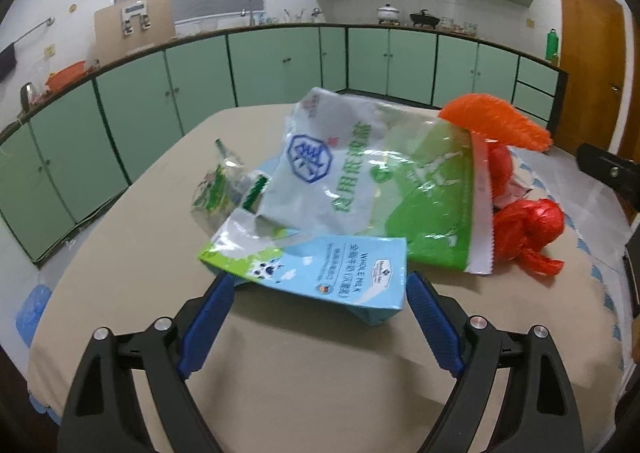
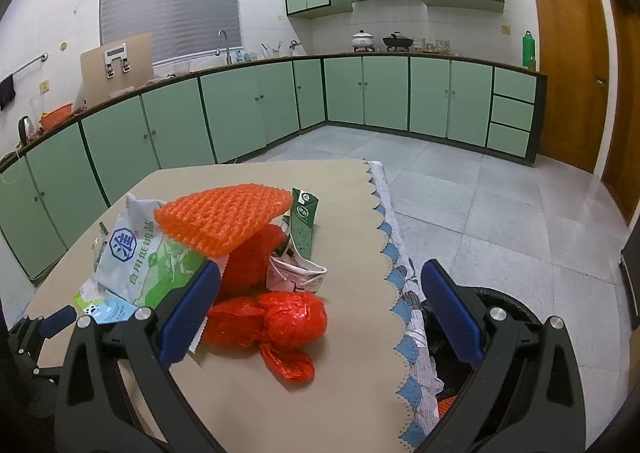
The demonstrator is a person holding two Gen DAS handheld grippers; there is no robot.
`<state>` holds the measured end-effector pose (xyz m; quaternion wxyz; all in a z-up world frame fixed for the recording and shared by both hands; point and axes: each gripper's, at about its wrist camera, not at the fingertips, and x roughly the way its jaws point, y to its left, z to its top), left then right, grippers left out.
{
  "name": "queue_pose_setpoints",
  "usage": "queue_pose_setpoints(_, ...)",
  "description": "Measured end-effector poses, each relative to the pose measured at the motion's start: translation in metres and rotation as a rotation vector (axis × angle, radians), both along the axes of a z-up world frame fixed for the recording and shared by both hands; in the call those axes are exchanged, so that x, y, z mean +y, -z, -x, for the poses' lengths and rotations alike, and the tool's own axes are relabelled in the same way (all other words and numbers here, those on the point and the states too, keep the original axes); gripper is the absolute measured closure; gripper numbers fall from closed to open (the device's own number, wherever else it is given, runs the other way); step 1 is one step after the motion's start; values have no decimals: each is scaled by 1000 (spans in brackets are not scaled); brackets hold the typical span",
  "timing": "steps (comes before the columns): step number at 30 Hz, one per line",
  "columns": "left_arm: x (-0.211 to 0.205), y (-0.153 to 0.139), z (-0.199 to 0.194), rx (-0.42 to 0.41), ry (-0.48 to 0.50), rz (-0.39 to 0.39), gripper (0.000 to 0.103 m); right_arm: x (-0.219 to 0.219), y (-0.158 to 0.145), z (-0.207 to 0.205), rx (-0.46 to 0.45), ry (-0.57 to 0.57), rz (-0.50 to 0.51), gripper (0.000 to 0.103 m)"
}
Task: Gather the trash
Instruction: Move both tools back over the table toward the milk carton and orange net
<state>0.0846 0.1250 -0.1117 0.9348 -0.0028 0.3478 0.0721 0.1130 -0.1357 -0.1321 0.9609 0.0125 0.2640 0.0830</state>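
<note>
The left jaws (image 1: pixel 320 285) stand wide, gripping nothing; one flattened blue milk carton (image 1: pixel 320 273) lies between their two blue tips, whether touching them I cannot tell. At 12 o'clock from it sits one white-and-green salt bag (image 1: pixel 360 181), partly over the carton. At 10 o'clock lies one crumpled clear wrapper (image 1: pixel 218 189). At 2 o'clock is one knotted red bag (image 1: pixel 528 233), and above it one orange foam net (image 1: pixel 496 121).

The right jaws (image 2: pixel 320 293) are also spread wide and empty, the red bag (image 2: pixel 272 321) lying on the worktop (image 2: pixel 240 393) between the two fingers. At 12 o'clock from that bag is one crushed white carton (image 2: pixel 296 273), with one green carton (image 2: pixel 304 221) standing upright behind it. The foam net (image 2: pixel 224 217) rests on top of the pile at 11 o'clock, the salt bag (image 2: pixel 140 265) at 9 o'clock. Seven pieces of trash in all, heaped together on the beige worktop. At 4 o'clock, past the scalloped cloth edge (image 2: pixel 400 293), one dark bin (image 2: pixel 500 305) sits below.
</note>
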Motion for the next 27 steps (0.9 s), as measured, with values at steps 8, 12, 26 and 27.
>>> queue_pose_setpoints(8,23,0,9,12,-67,-9,17,20,18,2,50,-48,9,6)
queue_pose_setpoints(12,37,1,19,25,-113,-24,17,33,25,3,66,-80,18,6)
queue_pose_setpoints(26,29,-5,9,-19,-149,6,17,32,24,2,66,-75,26,6)
queue_pose_setpoints(27,28,-3,4,-12,-158,7,17,31,24,2,66,-75,27,6)
